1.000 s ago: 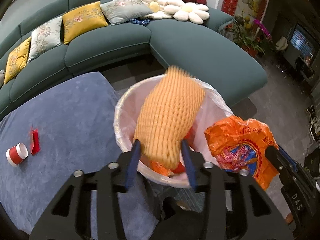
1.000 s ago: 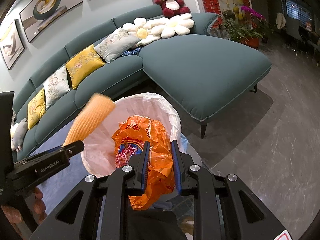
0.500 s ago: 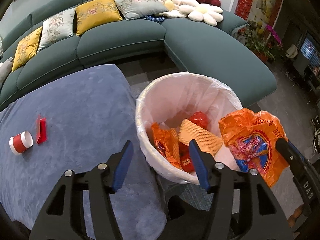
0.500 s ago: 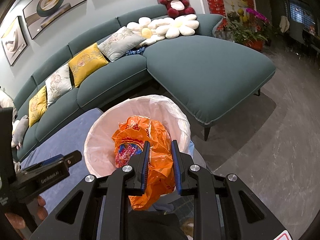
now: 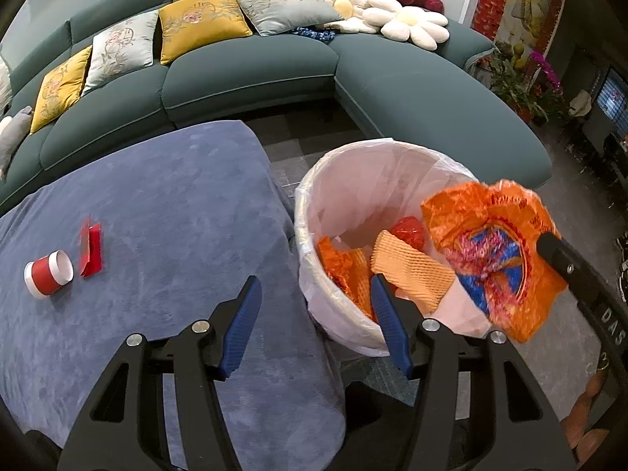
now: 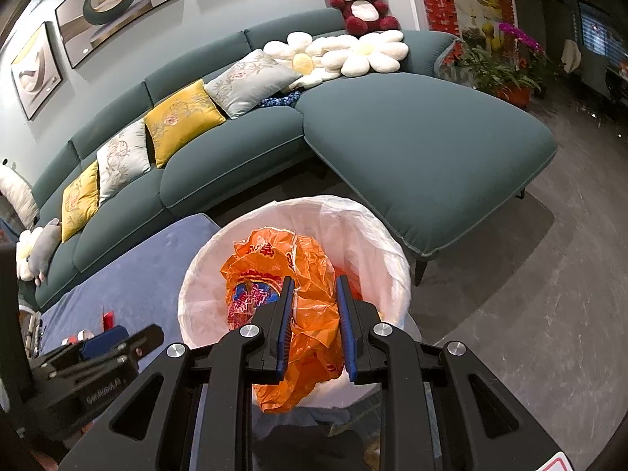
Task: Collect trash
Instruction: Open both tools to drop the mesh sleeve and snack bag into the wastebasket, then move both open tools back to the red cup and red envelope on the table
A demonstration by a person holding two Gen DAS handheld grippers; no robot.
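- Your left gripper [image 5: 314,298] is spread wide with nothing between its blue pads [image 5: 240,322]; it hangs over the gap between the edge of the blue table [image 5: 157,235] and the near rim of the bin [image 5: 314,306]
- Your right gripper [image 6: 313,290] is clamped on an orange plastic bag [image 6: 310,306], which is bunched between its pads [image 6: 284,314] and hangs above the open mouth of the bin
- From the left camera that same bag shows at the right side of the bin, over its rim, printed with a blue and red design, with the black finger of your right gripper touching it
- The bin is white, lined with a thin white bag [image 5: 392,180], and stands on the floor just beside the table and in front of the green sofa [image 5: 431,94]
- Inside the bin lie a yellow foam net sleeve [image 5: 408,271], a crumpled orange wrapper [image 5: 345,271] and something red [image 5: 408,229] behind them
- On the table, well apart from the bin, a red paper cup [image 5: 49,272] lies on its side with its open end facing you, and a folded red card [image 5: 91,249] sits just beside it
- Yellow and grey cushions [image 5: 200,23], two flower-shaped pillows [image 5: 412,25] and a red and white teddy bear [image 6: 363,0] rest along the sofa
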